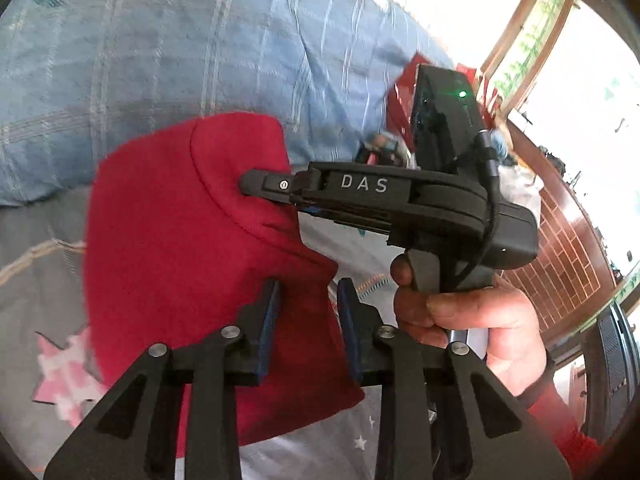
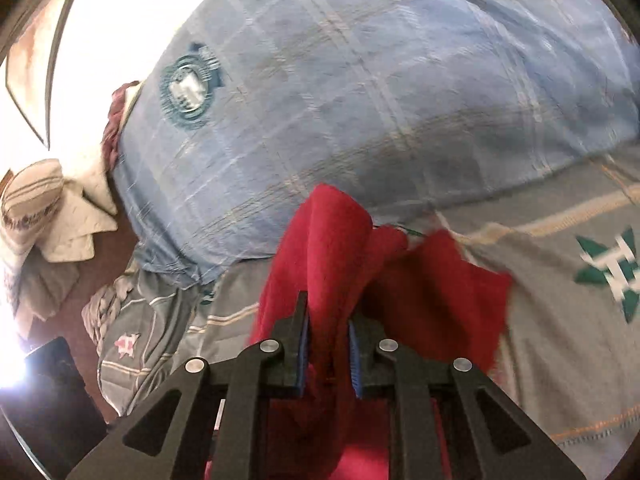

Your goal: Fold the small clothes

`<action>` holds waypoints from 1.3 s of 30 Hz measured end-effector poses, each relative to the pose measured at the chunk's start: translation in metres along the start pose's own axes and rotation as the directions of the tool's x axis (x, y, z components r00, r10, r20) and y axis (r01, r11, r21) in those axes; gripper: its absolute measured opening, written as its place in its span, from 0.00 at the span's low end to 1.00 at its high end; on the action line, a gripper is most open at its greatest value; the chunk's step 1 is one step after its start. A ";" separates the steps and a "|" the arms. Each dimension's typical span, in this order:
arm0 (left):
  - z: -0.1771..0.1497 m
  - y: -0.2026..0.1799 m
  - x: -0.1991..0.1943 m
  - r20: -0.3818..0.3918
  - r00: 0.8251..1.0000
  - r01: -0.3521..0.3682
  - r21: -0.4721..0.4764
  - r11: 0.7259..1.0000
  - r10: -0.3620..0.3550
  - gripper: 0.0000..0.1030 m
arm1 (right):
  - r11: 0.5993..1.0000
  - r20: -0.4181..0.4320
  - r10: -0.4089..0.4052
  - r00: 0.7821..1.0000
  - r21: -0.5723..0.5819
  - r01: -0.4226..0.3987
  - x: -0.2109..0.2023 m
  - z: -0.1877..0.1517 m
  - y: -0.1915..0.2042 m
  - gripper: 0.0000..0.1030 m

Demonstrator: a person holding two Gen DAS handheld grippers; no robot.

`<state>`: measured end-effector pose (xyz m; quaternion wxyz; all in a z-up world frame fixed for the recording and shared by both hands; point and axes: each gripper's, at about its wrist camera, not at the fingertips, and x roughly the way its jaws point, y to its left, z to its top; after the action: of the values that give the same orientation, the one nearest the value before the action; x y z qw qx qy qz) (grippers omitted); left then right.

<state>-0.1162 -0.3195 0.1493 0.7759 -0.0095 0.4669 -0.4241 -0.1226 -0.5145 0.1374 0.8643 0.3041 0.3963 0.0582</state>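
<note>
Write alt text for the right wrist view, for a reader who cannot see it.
A black claw with blue pads grips a bunched fold of red cloth that rises between its fingers, lifted over a grey bedsheet. A large blue checked pillow fills the background, with bright glare at the left edge.

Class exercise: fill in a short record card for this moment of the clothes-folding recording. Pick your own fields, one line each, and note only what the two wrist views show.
Garment: red cloth, soft, partly lifted and bunched
Left gripper: fingers apart, red cloth between them; grip cannot be judged
Right gripper: cloth bunched between the fingers; grip cannot be judged
Right hand: wrapped round the right gripper's handle
Surface: grey bedsheet with star motifs
Behind the garment: blue checked pillow
Fold state: not yet folded flat
</note>
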 end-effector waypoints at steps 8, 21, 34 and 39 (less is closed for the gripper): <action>-0.019 -0.013 0.030 -0.066 0.998 0.007 -0.029 1.000 -0.009 0.31 | 0.992 -0.023 -0.114 0.993 0.053 0.116 0.010 -0.013 -0.046 0.15; -0.035 0.017 -0.048 0.041 0.994 -0.102 -0.016 0.995 0.102 0.70 | 0.995 0.005 -0.060 0.998 0.084 0.059 -0.032 -0.037 -0.033 0.59; -0.067 0.041 -0.026 -0.036 0.984 -0.176 -0.057 0.983 0.175 0.70 | 0.982 -0.047 -0.156 0.987 -0.116 0.150 -0.034 -0.083 0.007 0.14; -0.064 0.056 -0.016 -0.059 0.985 -0.171 -0.112 0.979 0.165 0.72 | 0.962 -0.105 -0.256 0.961 -0.119 0.244 -0.019 -0.098 -0.018 0.13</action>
<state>-0.1303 -0.2486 0.1019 0.7954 -0.0048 0.5089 -0.3292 -0.2092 -0.4886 0.0906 0.8543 0.2017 0.4788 -0.0127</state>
